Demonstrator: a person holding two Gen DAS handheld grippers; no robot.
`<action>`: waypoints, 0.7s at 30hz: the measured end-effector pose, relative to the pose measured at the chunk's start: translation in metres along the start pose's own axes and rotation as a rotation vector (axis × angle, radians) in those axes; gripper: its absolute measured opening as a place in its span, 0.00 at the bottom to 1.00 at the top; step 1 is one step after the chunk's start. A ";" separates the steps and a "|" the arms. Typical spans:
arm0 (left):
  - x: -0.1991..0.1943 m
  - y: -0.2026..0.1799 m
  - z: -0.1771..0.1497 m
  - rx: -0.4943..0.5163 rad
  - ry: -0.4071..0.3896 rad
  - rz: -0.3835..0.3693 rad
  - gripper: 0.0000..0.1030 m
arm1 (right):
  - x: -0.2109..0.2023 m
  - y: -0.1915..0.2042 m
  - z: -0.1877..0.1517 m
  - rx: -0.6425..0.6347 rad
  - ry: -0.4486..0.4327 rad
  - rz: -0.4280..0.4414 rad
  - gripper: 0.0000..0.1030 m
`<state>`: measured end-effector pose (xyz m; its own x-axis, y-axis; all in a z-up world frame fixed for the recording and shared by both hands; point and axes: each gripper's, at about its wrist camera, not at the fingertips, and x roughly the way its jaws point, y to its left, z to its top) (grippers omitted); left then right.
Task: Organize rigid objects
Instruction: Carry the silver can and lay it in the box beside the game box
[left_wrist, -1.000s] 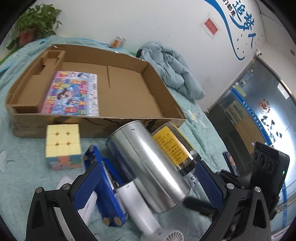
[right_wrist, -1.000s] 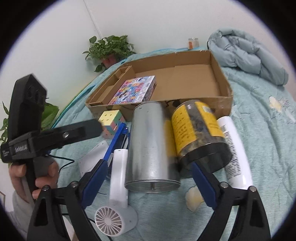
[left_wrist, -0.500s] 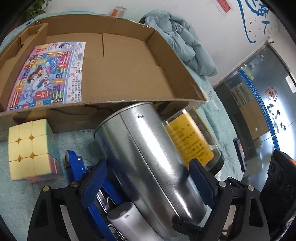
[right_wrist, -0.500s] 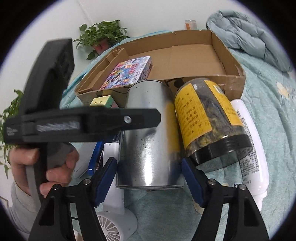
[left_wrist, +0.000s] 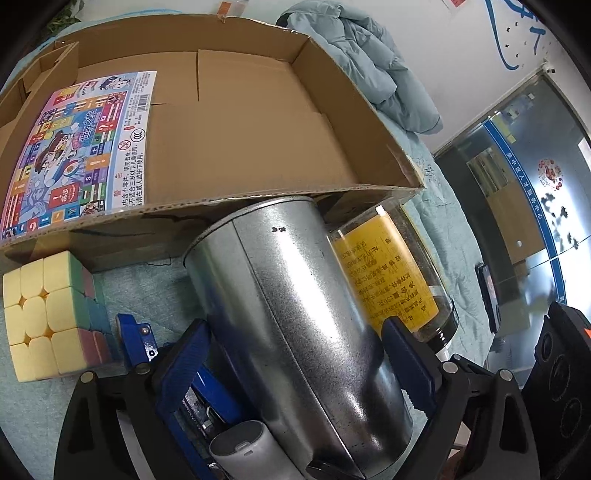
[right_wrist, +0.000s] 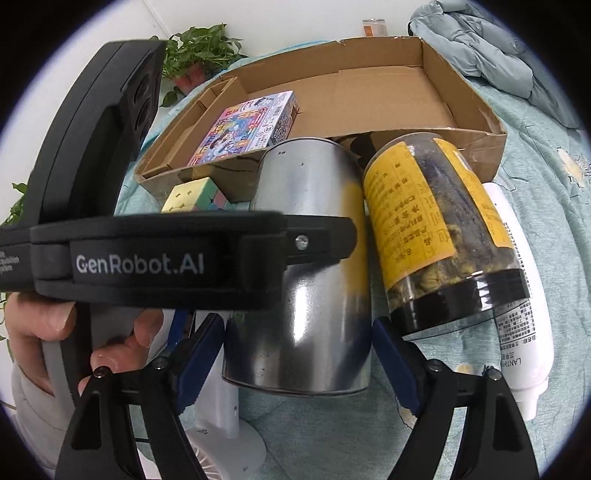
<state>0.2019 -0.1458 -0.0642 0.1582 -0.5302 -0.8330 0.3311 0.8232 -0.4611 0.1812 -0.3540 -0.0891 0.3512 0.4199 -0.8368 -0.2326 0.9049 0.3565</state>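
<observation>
A pale teal quilted bedcover (right_wrist: 546, 206) served as the work surface, with a white wall behind it and a glass door with blue trim (left_wrist: 524, 206) at the right of the left wrist view. A potted plant (right_wrist: 195, 59) stood at the upper left of the right wrist view, and a bundled grey-blue jacket (left_wrist: 373, 62) lay at the top of the left wrist frame.

At centre lay the metal can (left_wrist: 295, 314) on its side, its far end against the near wall of an open cardboard box (left_wrist: 236, 122) that held a colourful game box (left_wrist: 74, 151). The left gripper (left_wrist: 295, 362) straddled the can, blue pads spread at either flank; whether they pressed it could not be told. The right gripper (right_wrist: 299, 354) likewise stood spread around the can's near end.

Just right of the can lay a yellow-labelled jar (right_wrist: 436, 236), then a white bottle (right_wrist: 517, 314). A pastel puzzle cube (left_wrist: 48, 314) sat at left, beside a blue tool (left_wrist: 147, 347). A white handheld fan (right_wrist: 225, 435) lay at lower left, and the left tool's black body crossed the right wrist view.
</observation>
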 end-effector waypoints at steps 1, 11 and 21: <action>0.001 0.000 0.001 0.000 0.001 0.001 0.90 | 0.000 0.000 0.000 0.000 -0.001 -0.004 0.80; 0.003 0.001 0.000 -0.005 -0.014 -0.023 0.88 | 0.001 0.002 0.002 0.033 -0.020 -0.015 0.79; -0.068 -0.019 -0.002 0.035 -0.162 -0.009 0.86 | -0.044 0.023 0.008 0.011 -0.140 0.004 0.79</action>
<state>0.1832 -0.1253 0.0002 0.3017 -0.5657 -0.7675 0.3653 0.8121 -0.4550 0.1676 -0.3515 -0.0409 0.4737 0.4284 -0.7695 -0.2245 0.9036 0.3649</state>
